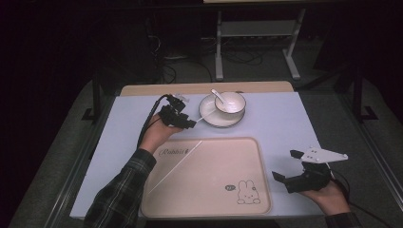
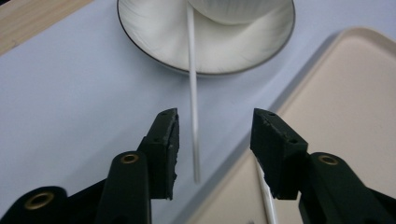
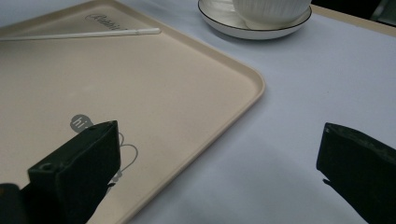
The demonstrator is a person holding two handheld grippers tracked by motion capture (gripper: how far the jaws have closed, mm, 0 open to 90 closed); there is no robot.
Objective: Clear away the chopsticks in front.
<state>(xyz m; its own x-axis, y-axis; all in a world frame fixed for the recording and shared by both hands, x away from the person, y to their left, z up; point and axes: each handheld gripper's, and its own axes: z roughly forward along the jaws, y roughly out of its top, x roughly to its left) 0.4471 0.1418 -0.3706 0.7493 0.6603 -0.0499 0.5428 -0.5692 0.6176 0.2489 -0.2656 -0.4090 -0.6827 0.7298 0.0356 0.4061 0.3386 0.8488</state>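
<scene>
The left tool stands wide around a white chopstick leaning off the saucer, mid-frame. In the high view, lower right, the right tool gapes wide, empty, beside the tray on the bench.

A white bowl with ribbed sides stands on a white plate, set toward the plate's far right (the plate has a thin dark rim). A white spoon rests in the bowl, its handle leaning out over the far left edge. The plate sits at the far middle of a table with a pale blue-grey top; a strip of bare wood shows along the far edge. Beyond it a grey metal stand rises from the floor, with dark cables lying to its left.
</scene>
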